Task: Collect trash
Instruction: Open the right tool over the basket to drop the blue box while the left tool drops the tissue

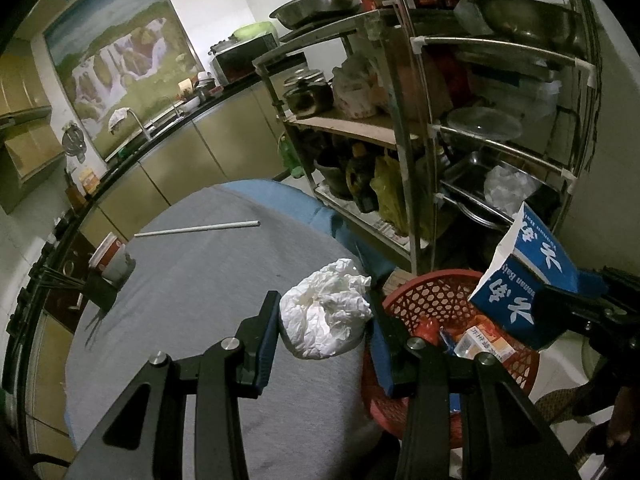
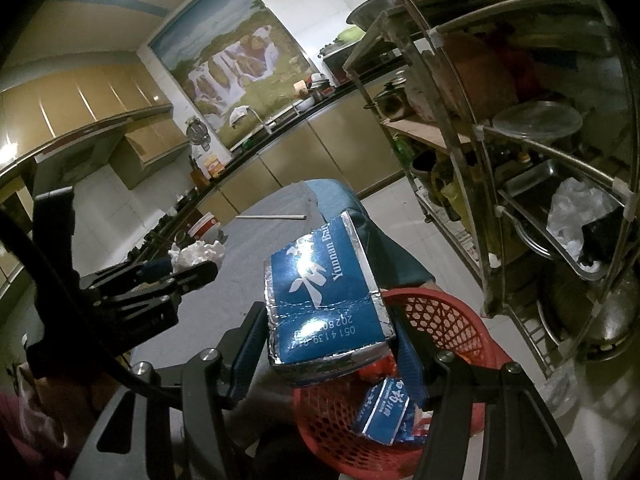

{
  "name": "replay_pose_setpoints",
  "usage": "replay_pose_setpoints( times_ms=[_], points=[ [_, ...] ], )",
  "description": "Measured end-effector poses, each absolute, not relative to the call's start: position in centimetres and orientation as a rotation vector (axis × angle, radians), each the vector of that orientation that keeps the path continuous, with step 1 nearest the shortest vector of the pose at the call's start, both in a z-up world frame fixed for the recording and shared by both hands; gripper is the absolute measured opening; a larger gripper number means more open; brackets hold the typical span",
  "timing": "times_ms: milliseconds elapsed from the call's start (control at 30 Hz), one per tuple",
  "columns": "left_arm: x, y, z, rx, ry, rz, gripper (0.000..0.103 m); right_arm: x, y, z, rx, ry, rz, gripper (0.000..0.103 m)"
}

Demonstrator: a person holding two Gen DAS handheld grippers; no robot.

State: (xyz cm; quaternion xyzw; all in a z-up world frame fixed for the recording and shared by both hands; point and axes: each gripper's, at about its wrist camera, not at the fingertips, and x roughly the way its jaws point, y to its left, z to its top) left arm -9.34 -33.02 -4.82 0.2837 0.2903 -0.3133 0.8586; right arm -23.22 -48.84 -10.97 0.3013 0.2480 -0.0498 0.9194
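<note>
Trash: left fingers (image 1: 325, 332) grip crumpled paper (image 1: 328, 312), right fingers (image 2: 326, 344) a carton (image 2: 328, 296), above the basket (image 2: 452, 320).

- The left gripper (image 1: 326, 330) tilts downward, its two black fingers with blue pads set partway apart and closed on a crumpled white paper wad (image 1: 328, 312).
- In the right wrist view, the left gripper (image 2: 192, 268) enters from 9 o'clock, its linkage arms black and angular.
- The right gripper (image 2: 328, 336) points less steeply down, its fingers spread wider and pressing the two sides of a blue carton (image 2: 324, 292).
- In the left wrist view, the right gripper (image 1: 560, 292) reaches in from 3 o'clock, clamped on the blue carton.
- A dark red sleeve (image 2: 24, 432) shows at 8 o'clock.
</note>
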Motion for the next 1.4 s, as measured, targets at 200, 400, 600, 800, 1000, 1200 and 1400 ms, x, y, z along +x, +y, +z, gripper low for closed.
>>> replay_pose_setpoints(
  times_ms=[200,400,600,800,1000,1200,1400],
  points=[
    [-9.2,-33.2,-5.3,0.601,0.625,-0.657,0.043,-23.1,-49.1,-11.1,0.625,0.515,-0.103,0.063],
    [-9.1,-33.7,-5.9,0.610,0.644,-0.671,0.043,-23.0,-49.3,-11.6,0.635,0.527,-0.127,0.063],
    [-9.0,-34.1,-6.5,0.618,0.661,-0.682,0.043,-22.8,-49.6,-12.5,0.658,0.548,-0.159,0.064],
    [-8.7,-34.5,-6.8,0.614,0.675,-0.702,0.043,-22.8,-49.9,-12.7,0.677,0.543,-0.175,0.064],
    [-8.7,-35.0,-7.6,0.620,0.717,-0.748,0.057,-22.6,-49.8,-13.2,0.725,0.549,-0.169,0.066],
    [-8.8,-33.2,-8.6,0.630,0.751,-0.719,0.067,-22.1,-50.4,-17.7,0.873,0.667,-0.187,0.077],
    [-8.4,-29.4,-9.3,0.597,0.787,-0.687,0.067,-21.8,-47.9,-17.8,0.791,0.695,-0.114,0.077]
  ],
)
